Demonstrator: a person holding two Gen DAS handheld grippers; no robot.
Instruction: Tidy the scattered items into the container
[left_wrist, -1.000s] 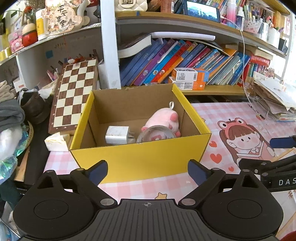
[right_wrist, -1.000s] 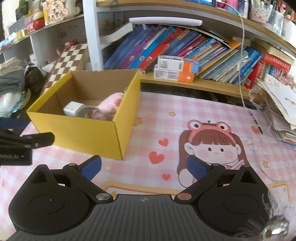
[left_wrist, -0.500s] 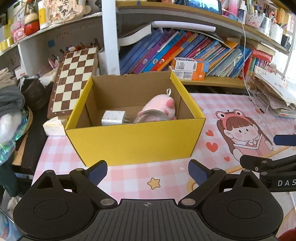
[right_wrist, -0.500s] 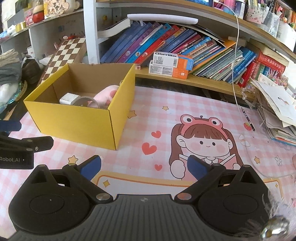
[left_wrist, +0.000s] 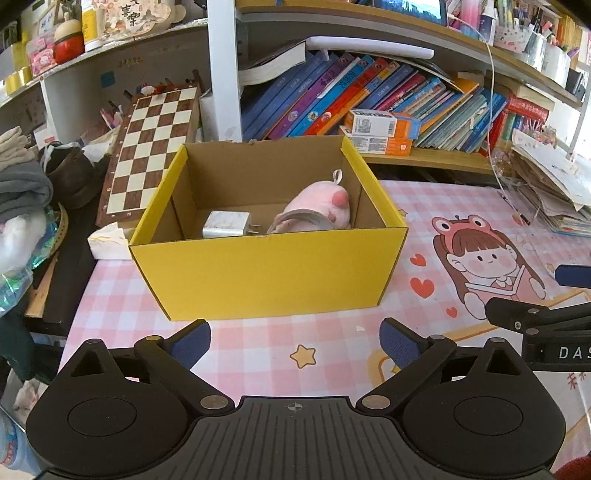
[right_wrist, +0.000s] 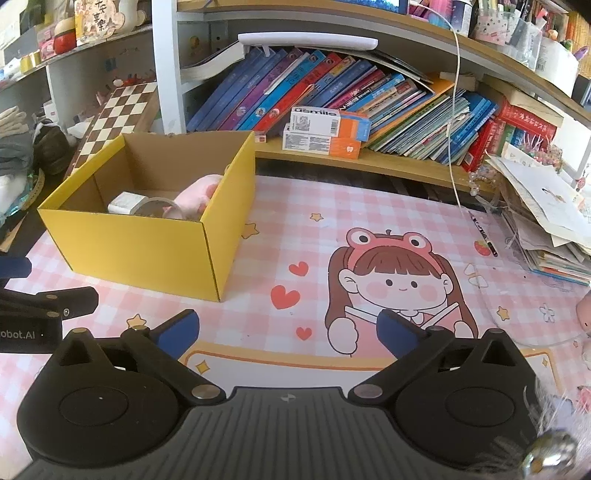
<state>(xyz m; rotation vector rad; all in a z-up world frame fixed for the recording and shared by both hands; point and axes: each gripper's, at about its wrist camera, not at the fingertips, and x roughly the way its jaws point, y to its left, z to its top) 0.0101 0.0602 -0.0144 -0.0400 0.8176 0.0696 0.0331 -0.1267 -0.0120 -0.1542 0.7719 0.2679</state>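
**Both grippers hang empty over the mat, box loaded**

Here is the left gripper (left_wrist: 294, 338), tilted down toward the table and hovering in front of the yellow box (left_wrist: 273, 273). Its blue-padded fingers (left_wrist: 192, 341) stand wide apart, and they have just been opening a touch further, with nothing but the pink checked mat (left_wrist: 258, 343) between them. No contact with the box; the near wall sits just beyond the fingertips.

Over to the right gripper (right_wrist: 288, 328), angled down much the same, over the cartoon girl printed on the mat (right_wrist: 391, 284). Its fingers are spread wide too, and nothing sits between them. The box lies off to its left, well apart. Each gripper shows at the edge of the other's view, side by side and level with one another.

Inside the box: a pink plush toy (left_wrist: 319, 201) leans against the right wall, a white charger plug (left_wrist: 225, 229) lies on the floor toward the left, and a roll of clear tape (left_wrist: 301, 223) rests between them, against the plush. Behind, a chessboard (left_wrist: 147, 155) leans by the shelf of books (left_wrist: 369, 99).
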